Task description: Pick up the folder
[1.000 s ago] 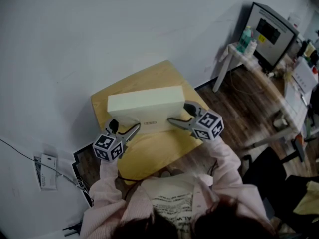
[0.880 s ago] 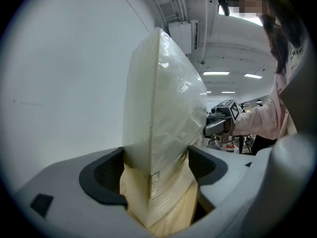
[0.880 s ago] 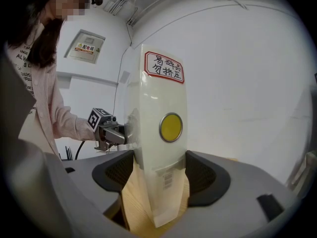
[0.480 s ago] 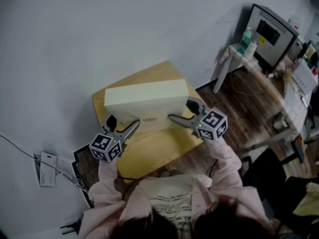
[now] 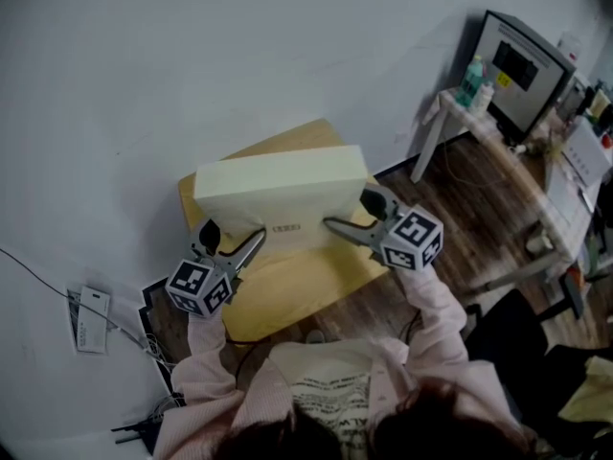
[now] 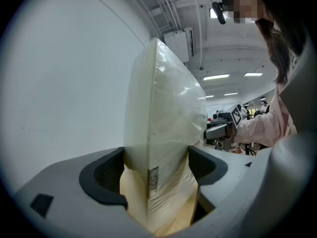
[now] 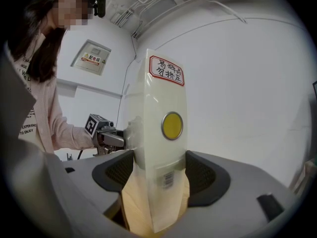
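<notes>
Higher than a second ago: thick cream plastic-wrapped box folder (image 5: 280, 185) lifting off the yellow wooden bench (image 5: 287, 290).
My left gripper (image 5: 253, 244) and right gripper (image 5: 333, 226) each clamp one end; I judge the pick-up nearly complete.

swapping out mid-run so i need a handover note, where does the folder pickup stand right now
Left claw: shut on the left end of the folder.
Right claw: shut on the folder's right end, the end with the yellow dot.
Folder: cream, box-like, held between both claws over the wooden table. Whether it is fully clear of the tabletop cannot be told.
Done: both grips are made.
Left: probably lift it clear, with both claws level.
</notes>
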The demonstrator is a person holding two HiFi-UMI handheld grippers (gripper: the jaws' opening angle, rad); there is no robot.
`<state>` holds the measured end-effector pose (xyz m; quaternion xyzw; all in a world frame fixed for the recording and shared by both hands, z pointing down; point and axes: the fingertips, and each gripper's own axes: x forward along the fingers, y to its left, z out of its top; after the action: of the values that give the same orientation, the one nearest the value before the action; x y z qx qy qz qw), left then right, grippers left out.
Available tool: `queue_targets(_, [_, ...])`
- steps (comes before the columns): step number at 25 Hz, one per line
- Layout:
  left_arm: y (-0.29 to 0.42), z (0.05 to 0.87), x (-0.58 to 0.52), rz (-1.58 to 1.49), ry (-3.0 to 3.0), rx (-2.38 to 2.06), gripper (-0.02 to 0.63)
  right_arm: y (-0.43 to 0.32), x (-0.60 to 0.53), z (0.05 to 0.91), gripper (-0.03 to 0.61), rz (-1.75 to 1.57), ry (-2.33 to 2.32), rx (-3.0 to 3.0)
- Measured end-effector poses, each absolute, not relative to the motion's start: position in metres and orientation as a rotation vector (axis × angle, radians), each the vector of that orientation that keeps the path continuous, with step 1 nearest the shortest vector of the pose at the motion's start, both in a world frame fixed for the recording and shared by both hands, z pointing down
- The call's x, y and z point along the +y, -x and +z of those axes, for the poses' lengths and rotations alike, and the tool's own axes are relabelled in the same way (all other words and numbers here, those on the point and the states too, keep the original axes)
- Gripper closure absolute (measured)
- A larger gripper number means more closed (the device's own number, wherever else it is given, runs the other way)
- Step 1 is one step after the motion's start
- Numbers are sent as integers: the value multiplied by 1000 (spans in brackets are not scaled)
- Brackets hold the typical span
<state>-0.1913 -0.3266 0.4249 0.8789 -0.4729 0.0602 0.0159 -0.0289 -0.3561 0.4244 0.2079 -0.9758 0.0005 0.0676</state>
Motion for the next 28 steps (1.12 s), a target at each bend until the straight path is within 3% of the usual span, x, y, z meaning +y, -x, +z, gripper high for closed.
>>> queue_targets(28, [184,341,-260,62,-2706,-1749,201,25,-312,346,250,-77,-496,-3087])
